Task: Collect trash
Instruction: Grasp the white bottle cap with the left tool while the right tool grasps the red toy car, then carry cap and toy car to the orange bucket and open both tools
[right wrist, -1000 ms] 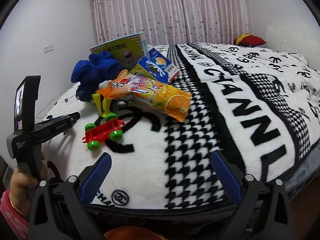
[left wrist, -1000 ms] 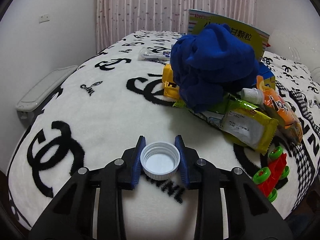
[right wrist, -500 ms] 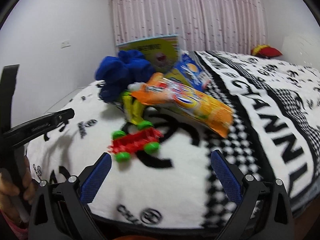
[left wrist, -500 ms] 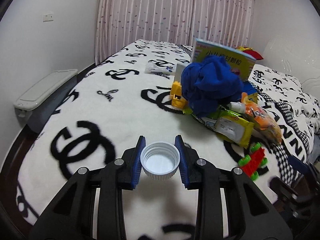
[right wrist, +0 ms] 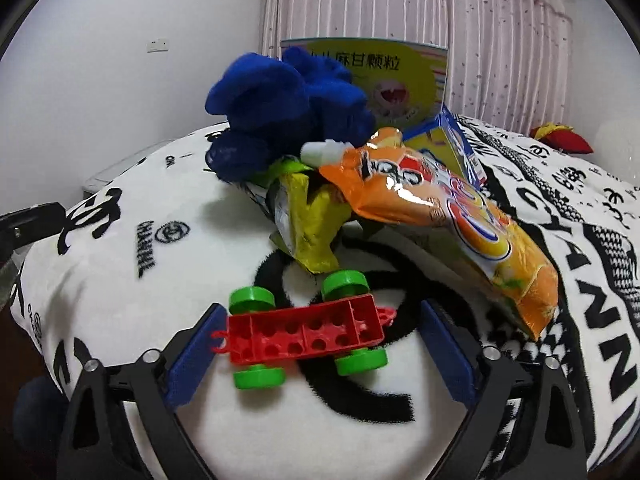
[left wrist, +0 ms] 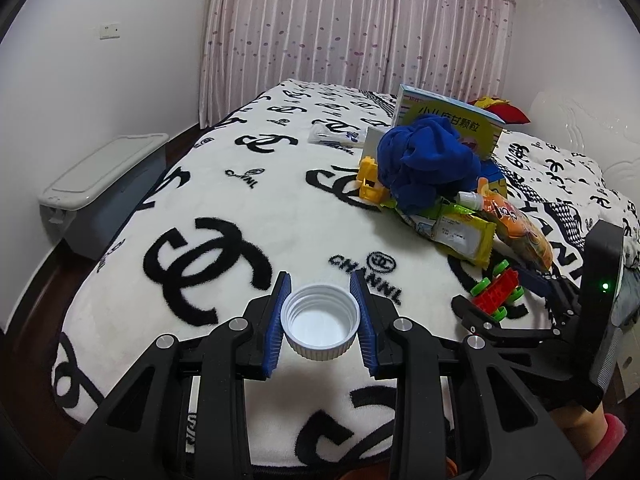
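My left gripper (left wrist: 320,322) is shut on a white bottle cap (left wrist: 320,322) and holds it above the near end of the bed. My right gripper (right wrist: 320,350) is open, its blue pads on either side of a red toy cart with green wheels (right wrist: 304,330) that lies on the blanket; it also shows in the left wrist view (left wrist: 498,292). Just beyond lie a yellow-green wrapper (right wrist: 306,216) and an orange drink pouch with a white spout (right wrist: 440,216). In the left wrist view the right gripper (left wrist: 532,300) reaches in from the right.
A blue cloth (right wrist: 288,104), a yellow-green box (right wrist: 384,76), a blue carton (right wrist: 452,140) and a yellow toy (left wrist: 370,180) sit in the pile on the black-and-white blanket (left wrist: 240,184). A tissue pack (left wrist: 336,136) lies farther back. A grey bin (left wrist: 104,188) stands left of the bed.
My left gripper pulled back and up with the cap. My right gripper moved forward and left until the red toy cart lies between its open pads.
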